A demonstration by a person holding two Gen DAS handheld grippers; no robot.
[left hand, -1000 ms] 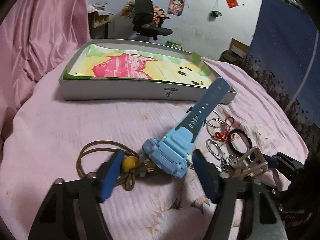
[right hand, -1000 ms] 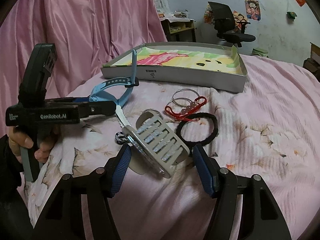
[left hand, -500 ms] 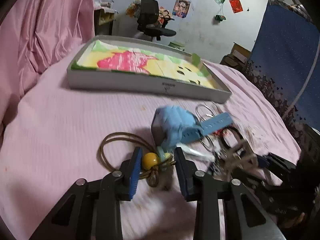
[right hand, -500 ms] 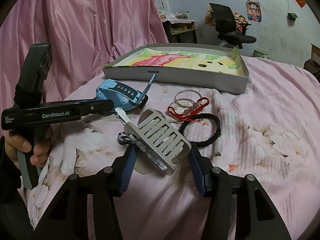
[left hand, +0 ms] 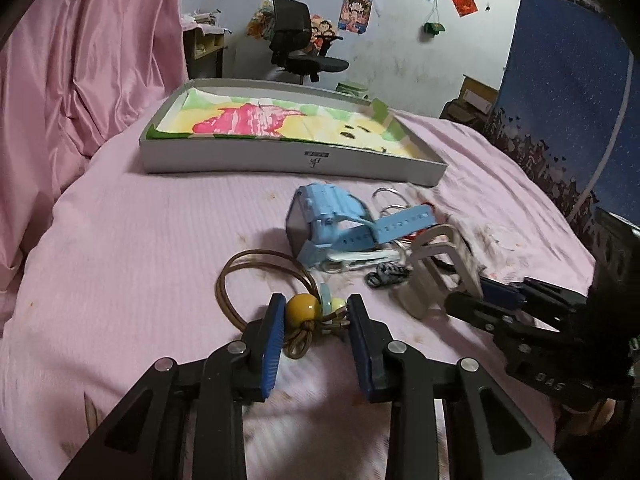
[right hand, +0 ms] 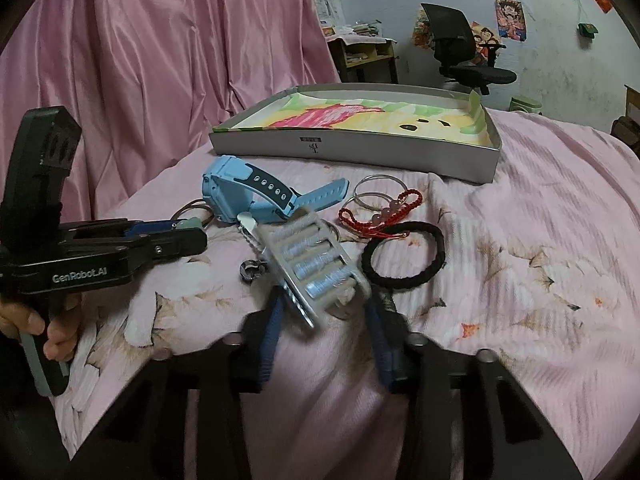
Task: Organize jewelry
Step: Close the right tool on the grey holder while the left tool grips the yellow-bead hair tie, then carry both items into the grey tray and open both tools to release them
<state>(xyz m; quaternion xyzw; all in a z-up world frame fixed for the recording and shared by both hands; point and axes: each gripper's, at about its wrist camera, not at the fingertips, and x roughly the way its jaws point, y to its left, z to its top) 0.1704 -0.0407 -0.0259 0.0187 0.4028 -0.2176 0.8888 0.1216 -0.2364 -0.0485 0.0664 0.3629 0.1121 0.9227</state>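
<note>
Brown cord necklace (left hand: pixel 256 280) lies on the pink bed (left hand: pixel 120 240) at about 7 o'clock of the blue watch (left hand: pixel 332 220); a second ago the left tool (left hand: pixel 316 320) straddled that watch, wide open, and it has since narrowed around the yellow bead (left hand: pixel 303 308), pads beside it, contact not confirmed. The watch now lies tipped on its side, not in the box (left hand: pixel 240 160) at 12 o'clock, so no item is sorted yet. To the right, the right tool (right hand: pixel 324 320) has closed in on the grey hair clip (right hand: pixel 312 268); motion blur hides whether it grips. Rings (right hand: pixel 376 192), red bracelet (right hand: pixel 380 216) and black hair tie (right hand: pixel 404 256) lie apart, partly hidden behind the watch in the left view.
</note>
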